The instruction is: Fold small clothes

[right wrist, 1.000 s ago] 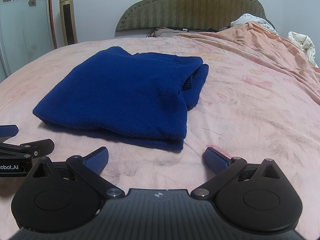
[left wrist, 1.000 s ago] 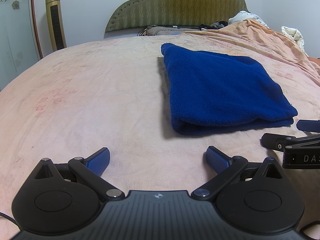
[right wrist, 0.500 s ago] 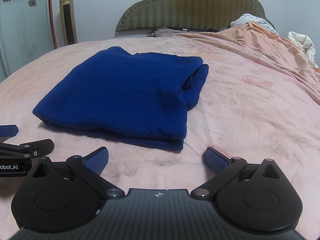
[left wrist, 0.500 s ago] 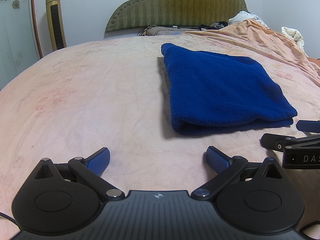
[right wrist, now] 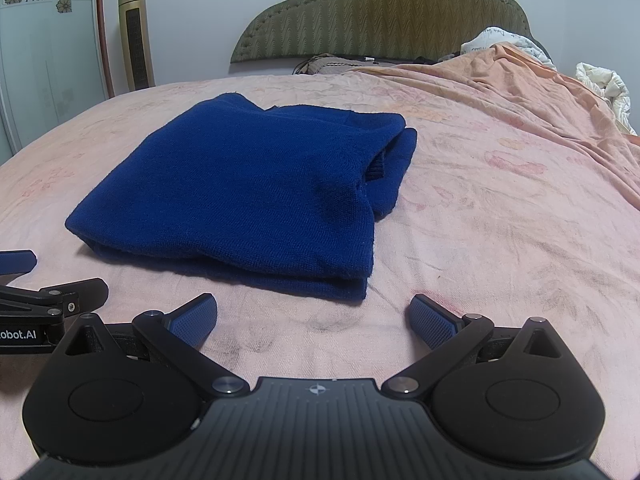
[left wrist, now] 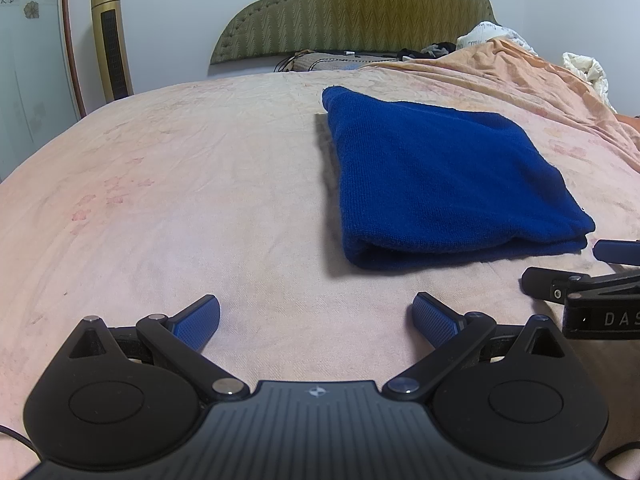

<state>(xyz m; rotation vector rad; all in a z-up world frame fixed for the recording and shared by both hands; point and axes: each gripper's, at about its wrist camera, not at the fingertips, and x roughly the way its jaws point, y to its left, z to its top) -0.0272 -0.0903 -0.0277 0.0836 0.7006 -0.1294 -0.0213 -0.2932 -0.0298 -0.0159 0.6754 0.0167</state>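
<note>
Left gripper (left wrist: 316, 316) and right gripper (right wrist: 312, 316) held spread and empty just above the pink bedsheet (left wrist: 160, 200), folded blue garment (right wrist: 248, 196) laid flat just ahead, olive headboard (right wrist: 380, 12) seen beyond.

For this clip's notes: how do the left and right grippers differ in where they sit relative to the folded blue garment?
The left gripper points at bare pink bedspread, with the folded blue garment ahead to its right; the right gripper has the garment ahead and slightly left. The left gripper faces the garment's rounded fold; the right gripper faces its layered corner. Both are open, empty and clear of the cloth.
</note>
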